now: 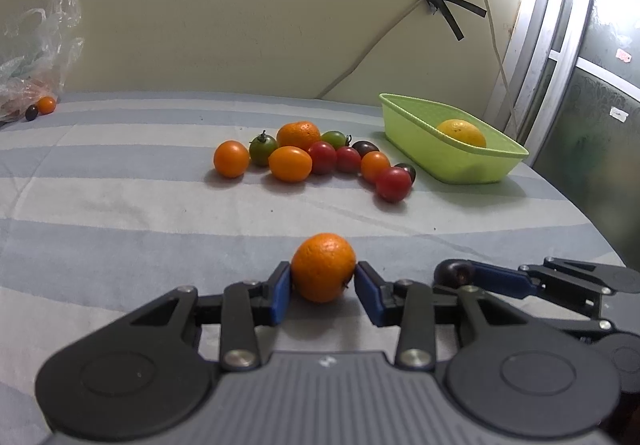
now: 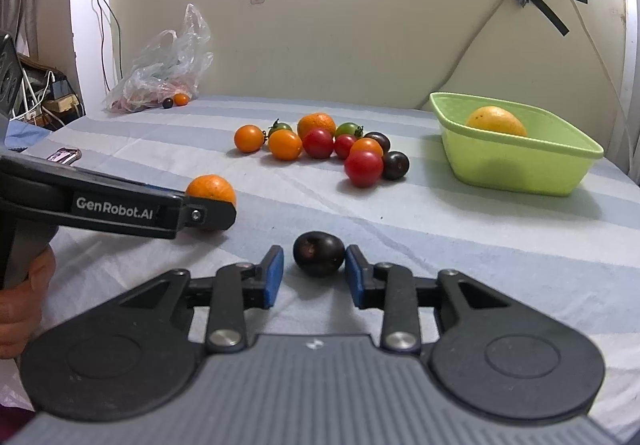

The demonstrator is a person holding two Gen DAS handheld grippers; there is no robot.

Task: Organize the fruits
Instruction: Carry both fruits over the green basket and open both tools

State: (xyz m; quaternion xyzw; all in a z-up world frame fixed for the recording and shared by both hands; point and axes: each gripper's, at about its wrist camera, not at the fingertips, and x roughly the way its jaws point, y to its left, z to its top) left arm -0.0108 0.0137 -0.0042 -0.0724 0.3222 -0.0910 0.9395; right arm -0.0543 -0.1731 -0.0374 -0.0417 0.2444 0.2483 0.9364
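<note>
Left gripper [image 1: 322, 277] fingers clamp a mandarin [image 1: 323, 267]; right gripper [image 2: 314, 268] fingers, spread, flank a dark tomato [image 2: 319, 253], right pad touching.

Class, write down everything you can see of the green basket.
The green basket is a shallow rectangular tub with rounded corners, light green, plastic by its look, with a flared rim and sloping walls. It sits upright on the striped cloth, right of the fruit pile, near the wall. One yellow fruit lies inside.
</note>
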